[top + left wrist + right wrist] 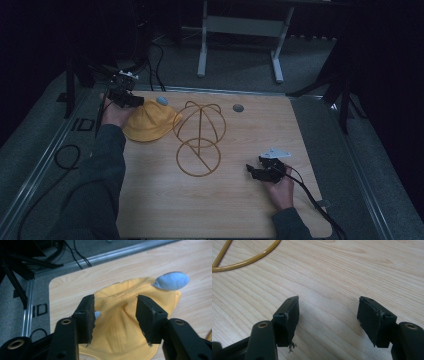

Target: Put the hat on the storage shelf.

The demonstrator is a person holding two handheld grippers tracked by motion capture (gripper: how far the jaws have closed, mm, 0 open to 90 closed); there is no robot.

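Lying between the spread left tongs (pixel 115 315), yellow cap (pixel 125 327).

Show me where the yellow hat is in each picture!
High view: the yellow hat lies at the table's far left, beside the wire hat stand.
Left gripper view: the hat sits in the middle, between the open left tongs.
Right gripper view: the hat is not in it; the open right tongs are over bare wood.
Shared landmark: the wooden table, also and.

bare table (pixel 165 205) before wire stand (pixel 199 137)
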